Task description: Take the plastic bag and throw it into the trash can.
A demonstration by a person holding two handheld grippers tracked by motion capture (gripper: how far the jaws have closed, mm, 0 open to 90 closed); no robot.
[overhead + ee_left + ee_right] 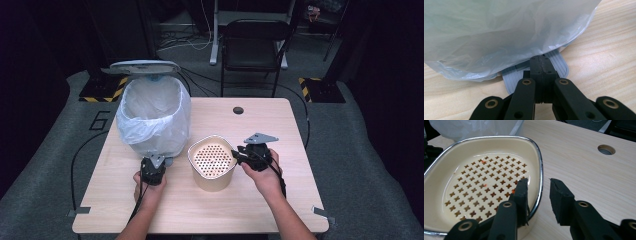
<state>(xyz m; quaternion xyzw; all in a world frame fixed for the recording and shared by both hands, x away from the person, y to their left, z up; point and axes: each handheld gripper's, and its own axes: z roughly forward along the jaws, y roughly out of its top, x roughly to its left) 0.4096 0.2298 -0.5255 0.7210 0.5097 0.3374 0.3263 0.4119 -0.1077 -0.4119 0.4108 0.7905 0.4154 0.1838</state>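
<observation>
Two grippers busy: left gripper (152, 169) pressed together on bin pedal (559, 65), right gripper (538, 192) spread astride strainer tub rim (539, 170), still unpinched; next needs squeezing, lifting toward open bin (154, 112).

We are looking at a light wooden table (260, 200), a white pedal bin (155, 120) lined with a plastic bag sitting at its far left, a cream perforated container (212, 165) standing near centre, a cable hole (238, 110) showing far centre.

Bin pedal (557, 65) partly hidden under bag (499, 32); strainer (484, 185) cut off.
</observation>
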